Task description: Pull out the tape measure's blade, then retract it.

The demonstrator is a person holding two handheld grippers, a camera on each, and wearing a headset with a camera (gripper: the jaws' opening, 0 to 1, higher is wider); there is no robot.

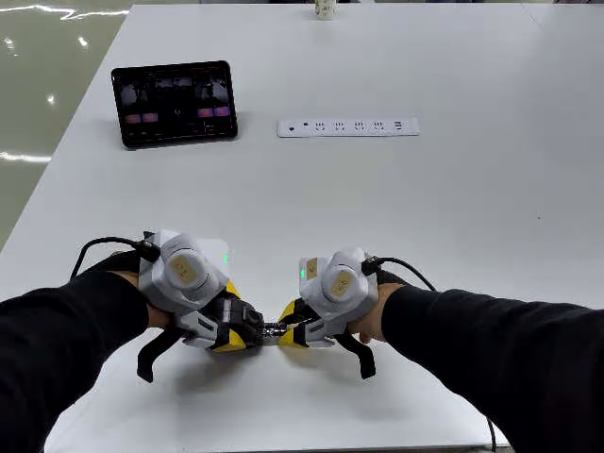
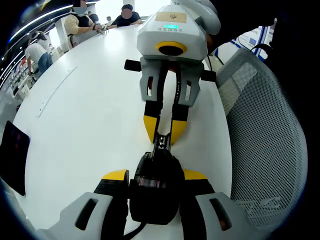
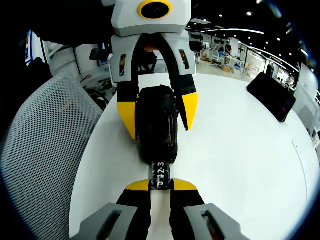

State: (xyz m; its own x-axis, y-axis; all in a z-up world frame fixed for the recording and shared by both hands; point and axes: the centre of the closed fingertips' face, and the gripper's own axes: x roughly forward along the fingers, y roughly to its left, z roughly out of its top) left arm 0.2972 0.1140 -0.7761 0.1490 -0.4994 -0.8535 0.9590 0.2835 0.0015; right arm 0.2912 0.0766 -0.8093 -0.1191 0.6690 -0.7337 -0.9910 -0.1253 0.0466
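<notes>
The black tape measure (image 1: 242, 322) lies near the white table's front edge, with my left gripper (image 1: 233, 332) shut on its case. In the left gripper view the case (image 2: 155, 190) sits between my yellow-tipped jaws. A short length of blade (image 3: 160, 174), with numbers 1 to 3 showing, sticks out of the case (image 3: 157, 127). My right gripper (image 3: 160, 186) is shut on the blade's end. In the head view the right gripper (image 1: 291, 334) faces the left one, a few centimetres apart, with the blade (image 1: 274, 330) between them. The right gripper (image 2: 165, 131) pinches the blade tip (image 2: 161, 143) just ahead of the case.
A dark tablet (image 1: 175, 102) stands at the back left of the table (image 1: 444, 217) and a white power strip (image 1: 347, 126) lies mid-table. A small white cup (image 1: 325, 8) is at the far edge. A grey mesh chair (image 2: 265, 130) is beside the table's near edge.
</notes>
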